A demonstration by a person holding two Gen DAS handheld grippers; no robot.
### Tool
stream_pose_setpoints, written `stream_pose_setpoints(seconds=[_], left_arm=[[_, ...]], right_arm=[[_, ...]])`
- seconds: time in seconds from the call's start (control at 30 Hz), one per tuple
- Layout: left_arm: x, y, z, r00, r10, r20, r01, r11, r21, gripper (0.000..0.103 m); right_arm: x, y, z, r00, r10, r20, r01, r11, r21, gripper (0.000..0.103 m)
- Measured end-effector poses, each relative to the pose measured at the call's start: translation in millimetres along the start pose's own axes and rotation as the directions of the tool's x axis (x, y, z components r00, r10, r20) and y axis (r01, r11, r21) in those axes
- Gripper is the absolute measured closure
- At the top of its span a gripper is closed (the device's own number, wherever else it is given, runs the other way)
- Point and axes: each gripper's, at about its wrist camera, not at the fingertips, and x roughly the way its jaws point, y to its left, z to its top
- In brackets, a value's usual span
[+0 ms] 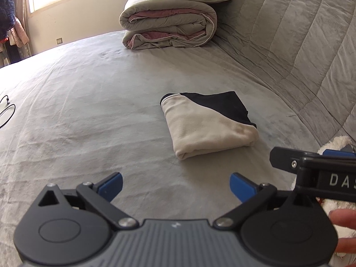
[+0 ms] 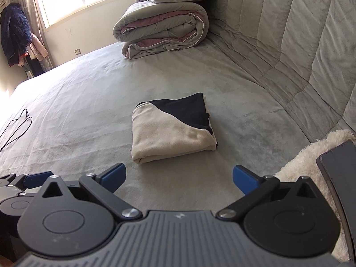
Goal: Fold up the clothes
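The grey bed (image 1: 89, 102) carries a rolled duvet (image 1: 166, 24) at its far end. A folded cream-and-black garment (image 2: 171, 131) lies mid-bed, ahead of both grippers. Left gripper (image 1: 175, 187) and right gripper (image 2: 179, 178) hover with fingers spread, grasping nothing

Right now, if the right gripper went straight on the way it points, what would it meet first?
Probably the folded cream-and-black garment, which lies on the grey bedsheet just ahead of the open right gripper. Its near folded edge sits slightly left of centre between the fingers. Depth is unclear; a low approach could brush the sheet first.
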Motion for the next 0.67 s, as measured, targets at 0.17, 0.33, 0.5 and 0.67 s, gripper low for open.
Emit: stream_pose_setpoints(seconds=[0.17, 0.33, 0.5, 0.67], left_arm=[[-9.4, 1.6, -0.9, 1.000, 0.004, 0.005, -0.004, 1.000, 0.005, 0.001], [-20.0, 4.1, -2.0, 1.000, -0.003, 0.009, 0.003, 1.000, 0.005, 0.001], [-31.6, 5.9, -4.0, 1.000, 0.000, 0.013, 0.000, 1.000, 0.011, 0.001], [-42.5, 9.1, -6.4, 1.000, 0.002, 0.026, -0.002, 1.000, 0.003, 0.001]], right_arm=[[-7.3, 4.7, -2.0, 1.000, -0.016, -0.011, 0.016, 1.000, 0.004, 0.000], [-14.9, 6.4, -3.9, 0.999, -0.027, -0.021, 0.028, 0.999, 0.019, 0.000], [-24.1, 11.6, -6.2, 0.999, -0.029, -0.017, 0.029, 1.000, 0.009, 0.000], [-36.4, 20.4, -7.6, 1.000, -0.027, -0.008, 0.027, 1.000, -0.003, 0.000]])
